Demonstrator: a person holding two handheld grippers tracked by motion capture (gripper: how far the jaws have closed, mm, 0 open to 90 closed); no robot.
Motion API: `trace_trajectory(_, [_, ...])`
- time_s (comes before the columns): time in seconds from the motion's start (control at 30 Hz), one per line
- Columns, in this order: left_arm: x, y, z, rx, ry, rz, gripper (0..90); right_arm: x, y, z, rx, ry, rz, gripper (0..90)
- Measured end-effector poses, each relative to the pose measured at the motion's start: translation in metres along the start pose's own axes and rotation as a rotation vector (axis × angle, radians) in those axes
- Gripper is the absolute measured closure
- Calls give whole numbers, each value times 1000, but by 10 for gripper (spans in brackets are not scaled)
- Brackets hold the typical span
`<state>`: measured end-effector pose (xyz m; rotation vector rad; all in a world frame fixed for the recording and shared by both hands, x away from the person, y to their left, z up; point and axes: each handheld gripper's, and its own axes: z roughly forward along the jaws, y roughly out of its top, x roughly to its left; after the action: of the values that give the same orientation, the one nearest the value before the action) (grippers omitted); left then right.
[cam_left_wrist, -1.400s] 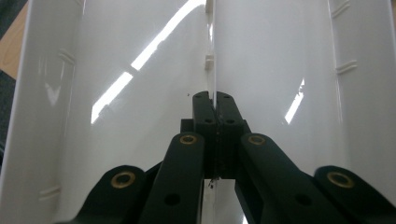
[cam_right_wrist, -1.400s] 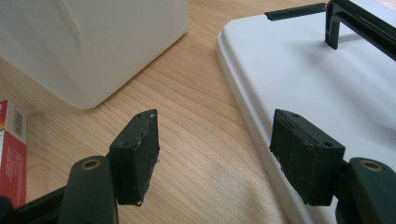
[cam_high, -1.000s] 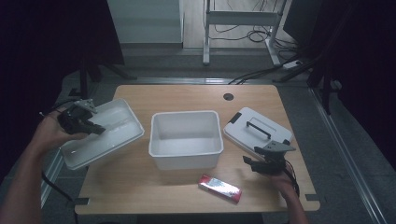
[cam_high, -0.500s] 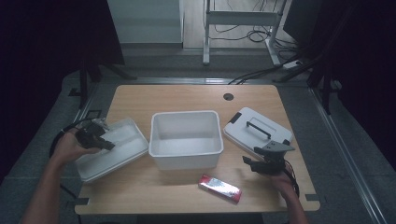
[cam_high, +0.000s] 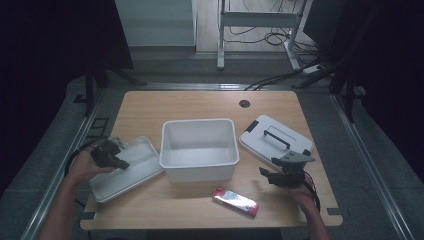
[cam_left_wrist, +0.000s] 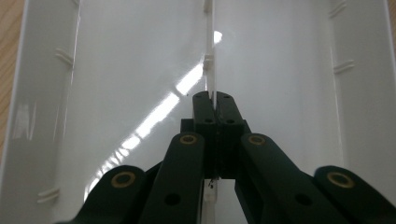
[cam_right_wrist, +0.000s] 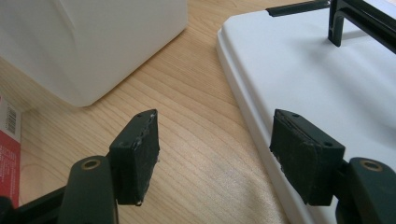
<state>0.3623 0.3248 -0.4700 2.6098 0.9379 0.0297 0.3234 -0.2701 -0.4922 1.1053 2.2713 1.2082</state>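
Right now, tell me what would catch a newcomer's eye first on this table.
The deep white bin stands open at the table's middle. At its left the left gripper is clamped on a thin rib inside a shallow white tray. At the right, a white lid with a black handle lies flat, the right gripper rests open beside it, and a red packet lies near the front edge.

Black fingers (cam_right_wrist: 140, 149), brass pivot pins, black cables.

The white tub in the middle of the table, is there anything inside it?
No, the high view looks straight into the tub and shows only its bare white floor and walls.
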Motion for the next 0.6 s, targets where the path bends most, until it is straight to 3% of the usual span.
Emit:
trace_trajectory(0.43, [-6, 5, 13, 48, 5, 12, 879, 0, 1, -1, -4, 2, -3, 323])
trace_trajectory(0.53, [-8, 6, 14, 47, 35, 14, 743, 0, 1, -1, -6, 0, 0, 322])
trace_trajectory(0.6, [-9, 6, 9, -12, 70, -6, 642, 0, 1, -1, -5, 0, 1, 322])
